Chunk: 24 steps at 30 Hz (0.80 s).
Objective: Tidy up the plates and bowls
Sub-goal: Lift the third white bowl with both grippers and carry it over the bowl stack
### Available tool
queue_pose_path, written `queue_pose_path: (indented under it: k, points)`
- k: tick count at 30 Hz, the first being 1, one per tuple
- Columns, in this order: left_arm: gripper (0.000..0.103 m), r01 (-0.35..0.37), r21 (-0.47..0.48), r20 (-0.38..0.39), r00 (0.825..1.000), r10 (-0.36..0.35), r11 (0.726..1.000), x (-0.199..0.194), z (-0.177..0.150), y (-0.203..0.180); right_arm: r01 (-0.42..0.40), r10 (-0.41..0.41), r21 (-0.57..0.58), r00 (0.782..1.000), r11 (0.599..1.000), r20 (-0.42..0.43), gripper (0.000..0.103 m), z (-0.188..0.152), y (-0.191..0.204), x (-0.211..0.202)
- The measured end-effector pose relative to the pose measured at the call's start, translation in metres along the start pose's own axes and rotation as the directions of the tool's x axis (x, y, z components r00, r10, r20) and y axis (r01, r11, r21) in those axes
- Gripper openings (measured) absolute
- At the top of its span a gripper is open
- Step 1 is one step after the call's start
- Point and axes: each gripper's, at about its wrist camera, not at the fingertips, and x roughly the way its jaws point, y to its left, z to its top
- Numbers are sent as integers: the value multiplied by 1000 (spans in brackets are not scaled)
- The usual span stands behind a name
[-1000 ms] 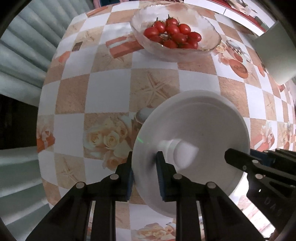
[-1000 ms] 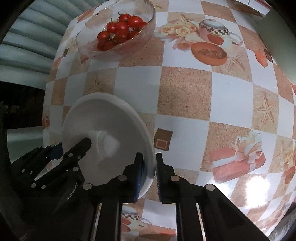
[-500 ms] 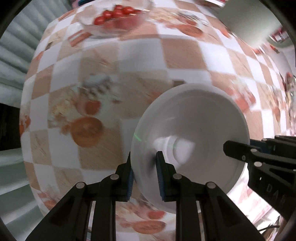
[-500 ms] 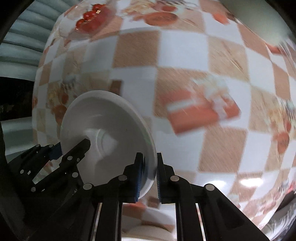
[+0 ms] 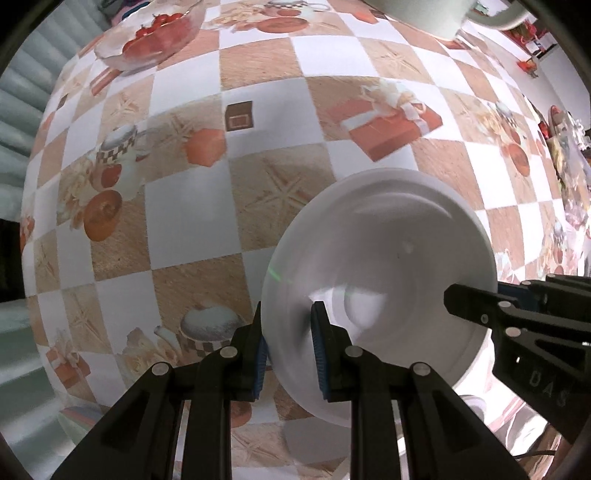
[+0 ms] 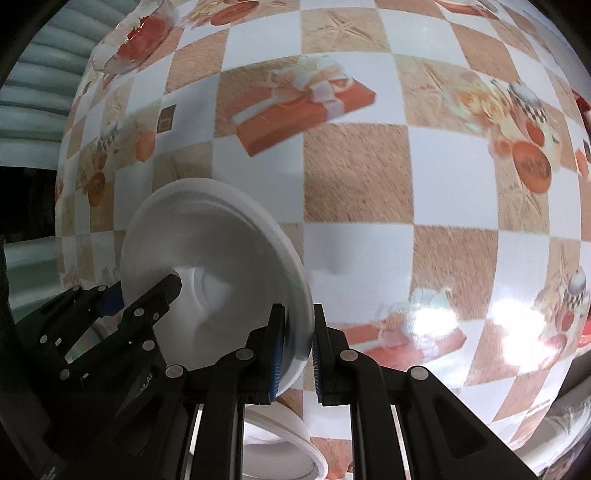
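Note:
A white bowl (image 5: 388,266) hangs above the checkered tablecloth, held by both grippers on opposite rims. My left gripper (image 5: 288,347) is shut on its left rim. My right gripper (image 6: 297,343) is shut on its right rim; the bowl also shows in the right wrist view (image 6: 221,266). The right gripper's fingers (image 5: 480,306) show at the bowl's far side in the left wrist view. Another white dish (image 6: 284,446) lies on the table below the right gripper, partly hidden.
A glass bowl of cherry tomatoes (image 5: 147,37) stands at the far left of the table (image 5: 258,110). A pale container (image 5: 417,14) stands at the far edge. Colourful items (image 5: 569,155) lie at the right. The table's left edge borders a ribbed grey surface (image 5: 18,96).
Both grippers have carried the bowl together toward the near side of the table; the tomato bowl has receded to the far left. A second white dish has come into view below.

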Motion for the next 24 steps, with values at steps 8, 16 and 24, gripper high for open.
queue_pose_path:
  k: [8,16,24]
  points:
    - [24,-1,-5,13,1000,1,1000,-6,-23,-24,-4,4,27,1000,1000,15,15,-26,-24,-5]
    - [24,-10,3,65,998,10,1000,-49,-32,-28,-17,15,28,998,999,56,15,-13,-43,-48]
    - [24,-11,13,129,992,9,1000,-107,-32,-32,-31,28,25,993,999,110,15,-24,-42,-89]
